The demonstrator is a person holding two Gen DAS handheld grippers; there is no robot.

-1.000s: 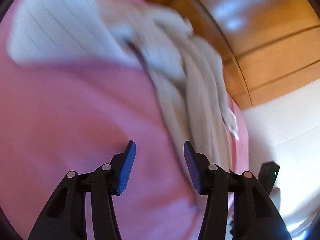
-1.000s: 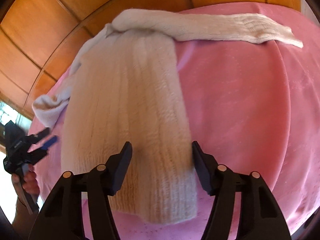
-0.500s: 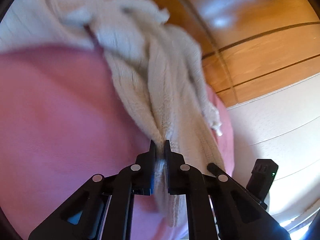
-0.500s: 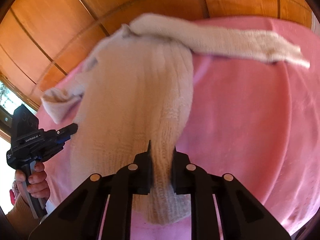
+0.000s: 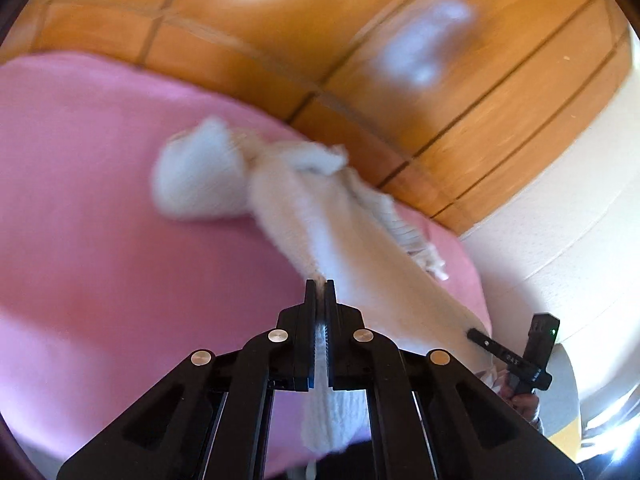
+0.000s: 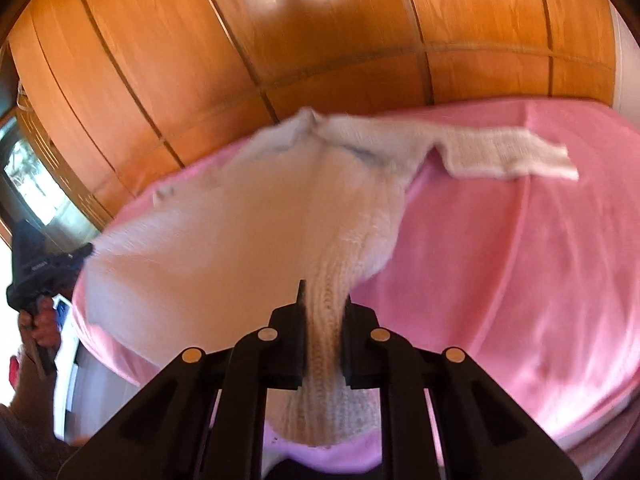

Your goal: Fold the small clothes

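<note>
A small cream knitted sweater (image 6: 248,220) is stretched above a pink blanket (image 6: 520,260). My right gripper (image 6: 322,298) is shut on its ribbed hem, with knit bunched between the jaws. My left gripper (image 5: 320,284) is shut on the hem's other corner; the sweater (image 5: 344,240) runs away from it, lifted and taut. One sleeve (image 6: 508,156) trails on the blanket at the right. The other gripper shows at the edge of each view: the left one (image 6: 36,268), the right one (image 5: 516,356).
The pink blanket (image 5: 100,220) covers a bed. Behind it stands a wood-panelled wall (image 6: 320,40). A white wall or furniture face (image 5: 560,200) is at the right in the left wrist view. A window (image 6: 32,176) shows at far left.
Both grippers closed on the sweater's hem and have lifted it off the blanket, pulling it back toward me. The body now hangs stretched between the two grippers.
</note>
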